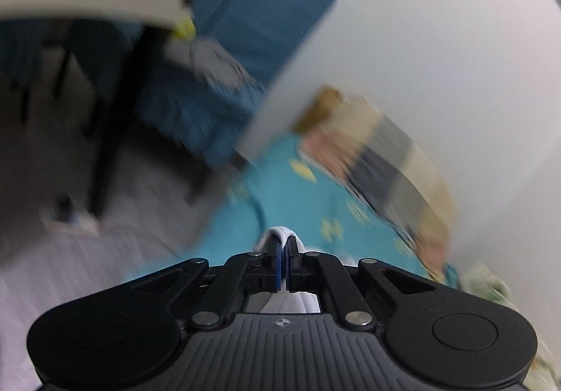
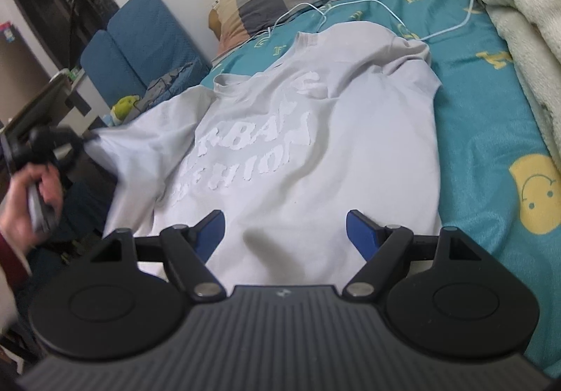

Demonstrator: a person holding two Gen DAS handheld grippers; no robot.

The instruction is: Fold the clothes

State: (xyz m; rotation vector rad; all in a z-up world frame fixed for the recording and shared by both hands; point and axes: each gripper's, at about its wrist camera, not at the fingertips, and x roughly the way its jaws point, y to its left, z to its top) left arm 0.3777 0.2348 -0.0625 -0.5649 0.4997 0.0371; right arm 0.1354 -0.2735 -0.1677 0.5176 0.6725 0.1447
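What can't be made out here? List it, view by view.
- Left wrist view: motion blur smears the pillow and blue cushion; the white fabric pinched in the left gripper is mostly hidden behind its body.
- Right wrist view: the right gripper hides the T-shirt hem; wrinkles break up its lettering; the charging cable ends are hidden.

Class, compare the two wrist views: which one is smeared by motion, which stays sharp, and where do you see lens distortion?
Left wrist view: the checked pillow and blue cushion are streaked with motion blur, only the left gripper, shut on white cloth, is crisp. Right wrist view: sharp, the sweatshirt lettering is readable, the open right gripper casts a soft shadow, and fisheye bends the edges.
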